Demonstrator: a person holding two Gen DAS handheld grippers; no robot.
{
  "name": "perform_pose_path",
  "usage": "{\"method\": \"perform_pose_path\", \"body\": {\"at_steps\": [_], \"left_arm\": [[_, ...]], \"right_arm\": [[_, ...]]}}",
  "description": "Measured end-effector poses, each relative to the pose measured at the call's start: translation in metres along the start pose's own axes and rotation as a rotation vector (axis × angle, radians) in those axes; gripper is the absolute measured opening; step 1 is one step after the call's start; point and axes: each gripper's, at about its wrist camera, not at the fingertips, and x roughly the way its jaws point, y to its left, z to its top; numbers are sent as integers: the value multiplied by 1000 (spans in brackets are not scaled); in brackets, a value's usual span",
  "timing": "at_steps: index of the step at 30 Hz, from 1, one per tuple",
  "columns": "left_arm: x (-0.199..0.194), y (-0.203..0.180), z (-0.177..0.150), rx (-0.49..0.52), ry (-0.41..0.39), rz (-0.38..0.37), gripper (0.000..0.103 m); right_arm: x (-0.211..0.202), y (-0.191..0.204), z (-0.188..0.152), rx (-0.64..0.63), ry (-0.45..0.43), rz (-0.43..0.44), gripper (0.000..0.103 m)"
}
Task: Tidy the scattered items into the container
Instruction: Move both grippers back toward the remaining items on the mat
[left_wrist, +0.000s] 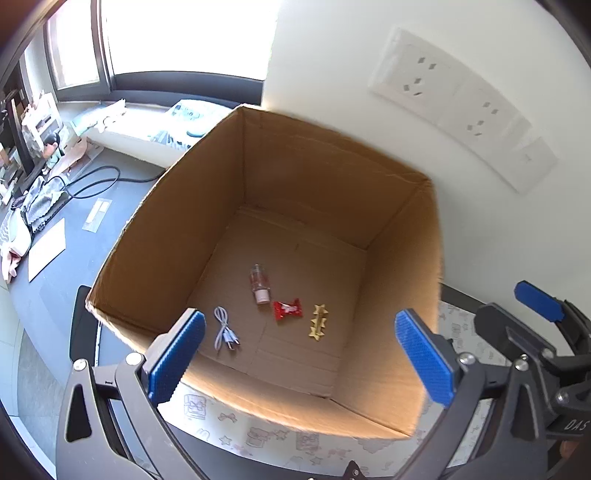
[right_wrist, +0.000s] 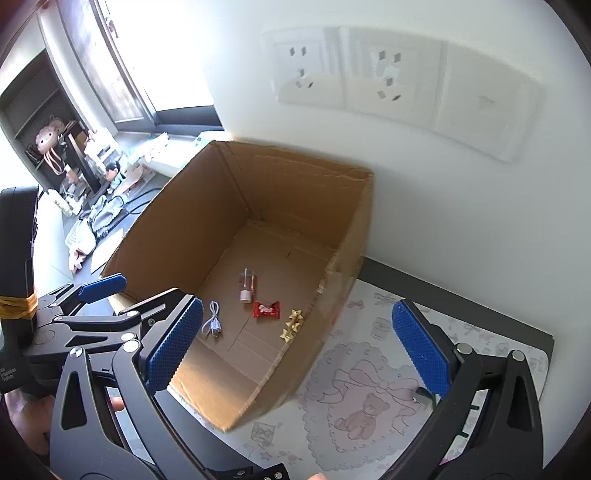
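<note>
L tool (left_wrist: 299, 354) and R tool (right_wrist: 297, 347) both spread wide, nothing between pads, poised over near rim of the box (left_wrist: 391, 184). Judgement: check the mat (right_wrist: 369, 387) for strays before reaching; a small grey thing sat by R pad, can't ID. In box, 4 items: 1 cable (left_wrist: 224, 328), 1 small bottle (left_wrist: 259, 283), 1 red candy (left_wrist: 287, 308), 1 gold star clip (left_wrist: 318, 320).
</note>
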Motion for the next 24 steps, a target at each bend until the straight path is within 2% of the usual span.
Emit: {"method": "perform_pose_path", "body": {"at_steps": [12, 24], "left_arm": [[-17, -82, -33, 123, -2, -51, 103], [-5, -183, -68, 258, 60, -162, 103]], "right_arm": [[-56, -55, -39, 90, -61, -21, 103], [-110, -150, -99, 255, -83, -132, 103]]}}
